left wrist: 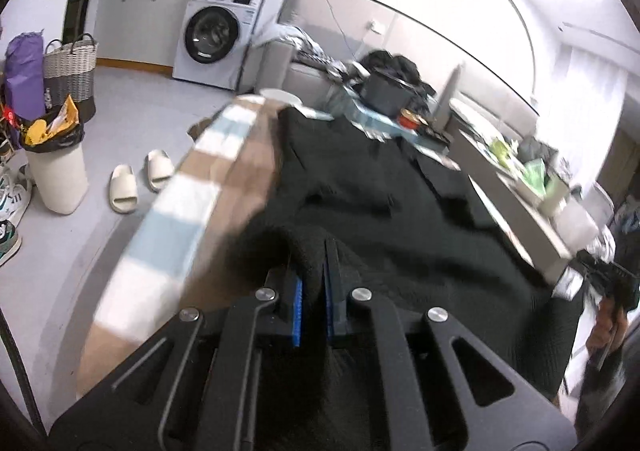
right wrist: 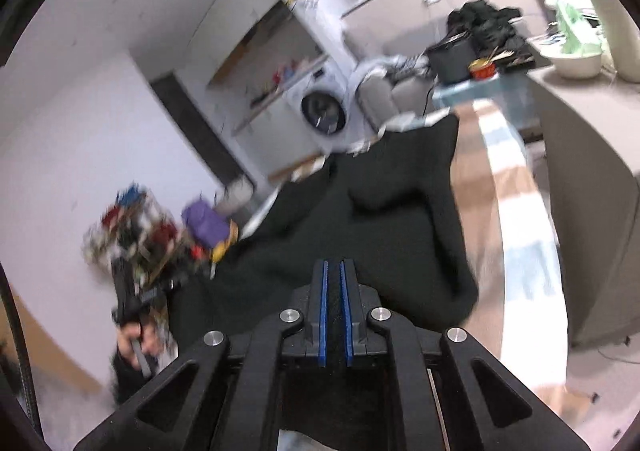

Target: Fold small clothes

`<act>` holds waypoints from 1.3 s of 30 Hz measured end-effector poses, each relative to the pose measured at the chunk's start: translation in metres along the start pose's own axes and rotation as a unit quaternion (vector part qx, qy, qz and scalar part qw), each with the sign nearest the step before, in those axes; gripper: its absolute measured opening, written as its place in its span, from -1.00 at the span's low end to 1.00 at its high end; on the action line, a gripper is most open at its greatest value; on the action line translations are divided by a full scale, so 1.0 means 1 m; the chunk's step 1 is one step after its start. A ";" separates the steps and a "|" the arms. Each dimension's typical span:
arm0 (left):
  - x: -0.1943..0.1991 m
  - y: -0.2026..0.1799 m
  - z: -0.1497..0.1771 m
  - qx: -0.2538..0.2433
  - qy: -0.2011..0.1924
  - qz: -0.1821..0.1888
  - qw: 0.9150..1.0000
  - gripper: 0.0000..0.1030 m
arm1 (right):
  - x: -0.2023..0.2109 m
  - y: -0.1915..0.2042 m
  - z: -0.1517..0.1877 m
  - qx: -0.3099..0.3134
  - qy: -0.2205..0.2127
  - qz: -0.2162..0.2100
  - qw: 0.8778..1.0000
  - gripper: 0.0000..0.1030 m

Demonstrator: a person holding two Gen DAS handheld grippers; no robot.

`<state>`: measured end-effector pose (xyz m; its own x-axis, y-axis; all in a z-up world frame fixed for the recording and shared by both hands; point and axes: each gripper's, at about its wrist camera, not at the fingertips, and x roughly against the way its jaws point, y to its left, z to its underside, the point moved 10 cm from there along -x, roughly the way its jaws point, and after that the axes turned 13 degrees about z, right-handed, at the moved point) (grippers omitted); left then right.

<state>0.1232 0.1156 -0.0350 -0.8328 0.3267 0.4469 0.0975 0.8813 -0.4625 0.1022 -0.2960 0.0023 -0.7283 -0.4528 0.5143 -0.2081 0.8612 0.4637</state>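
Where it drapes the checked table: one black garment, two tools clamping it.

Clearance list, as I see it from both wrists:
- Black garment covers most of checked tabletop; bare strip only along its floor-side edge.
- Far end blocked: dark bin, red bowl, clothes heap.
- Grey counter close alongside, w/ white bowl.
- Floor side: waste bin, slippers; rest open.
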 end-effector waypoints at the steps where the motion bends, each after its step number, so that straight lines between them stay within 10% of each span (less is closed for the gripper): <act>1: -0.004 0.003 -0.008 0.007 -0.005 0.004 1.000 -0.90 | -0.006 -0.006 -0.014 -0.018 -0.013 0.011 1.000 -0.97; 4: -0.020 0.022 -0.034 0.036 -0.018 -0.001 0.999 -0.89 | -0.023 -0.034 -0.045 -0.074 -0.038 0.062 0.995 -0.97; 9: -0.042 0.047 -0.031 0.074 0.009 -0.014 0.997 -0.88 | -0.060 -0.064 -0.026 -0.081 0.072 0.110 0.988 -0.86; 13: -0.041 0.049 -0.013 0.062 0.024 -0.025 0.997 -0.62 | -0.054 -0.060 0.022 -0.062 0.148 0.094 0.983 -0.17; 18: -0.021 0.049 0.000 0.069 0.018 -0.029 0.997 -0.03 | -0.024 -0.056 0.069 -0.109 0.198 0.027 0.974 -0.16; 24: -0.002 0.053 0.019 0.062 0.031 -0.042 0.997 0.08 | -0.013 -0.029 0.100 -0.077 0.235 -0.024 0.969 0.08; 29: 0.005 0.059 0.036 0.074 0.044 -0.040 0.995 0.08 | -0.037 0.005 0.105 -0.059 0.238 -0.064 0.967 0.07; 33: 0.000 0.061 0.044 0.075 0.062 -0.042 0.994 0.09 | -0.056 0.014 0.098 -0.035 0.212 -0.034 0.976 -0.70; 39: -0.013 0.058 0.045 0.065 0.074 -0.045 0.994 0.09 | -0.047 0.031 0.042 -0.016 0.111 -0.042 0.993 -0.87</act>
<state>0.1148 0.1471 -0.1020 -0.7448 0.3032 0.5944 -0.0529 0.8612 -0.5055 0.1026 -0.2386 -0.0374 -0.5464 -0.5660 0.6174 -0.2393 0.8119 0.5325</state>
